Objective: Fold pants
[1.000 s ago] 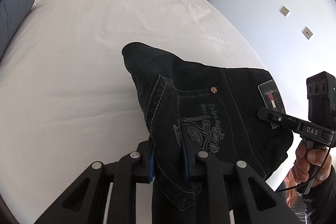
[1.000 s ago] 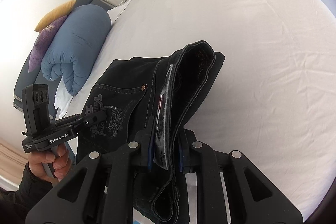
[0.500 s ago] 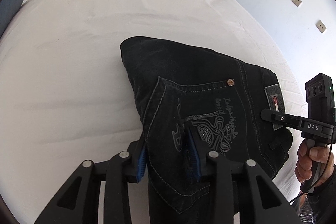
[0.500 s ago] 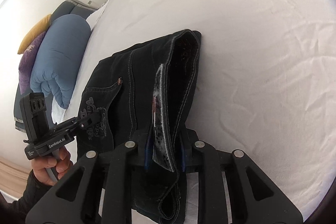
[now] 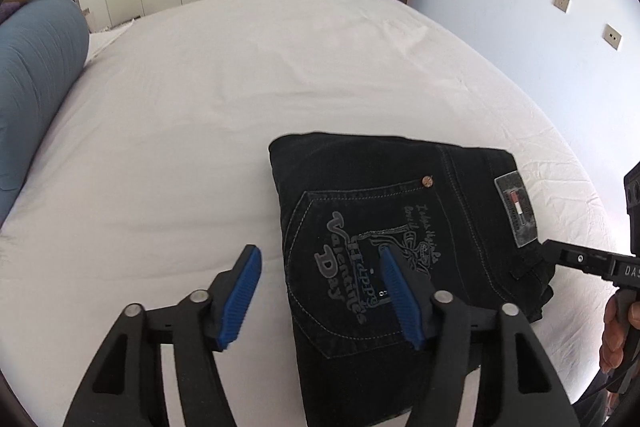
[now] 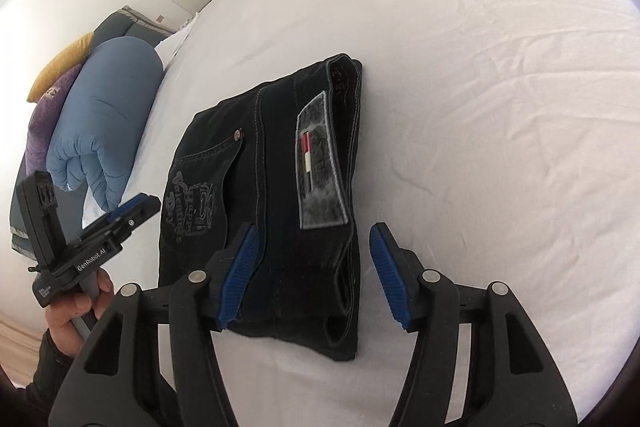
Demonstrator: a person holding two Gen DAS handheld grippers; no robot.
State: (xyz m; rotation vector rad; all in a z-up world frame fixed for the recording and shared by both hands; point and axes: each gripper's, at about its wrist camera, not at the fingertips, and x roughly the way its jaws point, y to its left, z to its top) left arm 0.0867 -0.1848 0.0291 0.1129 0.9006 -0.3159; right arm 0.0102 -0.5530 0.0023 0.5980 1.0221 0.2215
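Pants point(image 5: 384, 251) lie in a compact folded bundle on the white bed point(image 5: 224, 99), lower centre-right of the left wrist frame, back pocket print and waistband patch point(image 5: 516, 209) facing up. In the right wrist frame the stacked layers show at the bundle's near edge, lower centre. Left gripper point(image 5: 320, 301): jaws spread wide, nothing between them, one blue pad over the sheet, the other over the pocket. Right gripper point(image 6: 310, 275): also released, jaws straddling the near waistband corner without pinching it. Judgement: folding looks essentially finished; bundle sits flat and unsupported. Possibly left: squaring the slightly uneven lower edge, then pulling both tools clear. Blue bolster point(image 6: 100, 131) at left frame edge, well apart.
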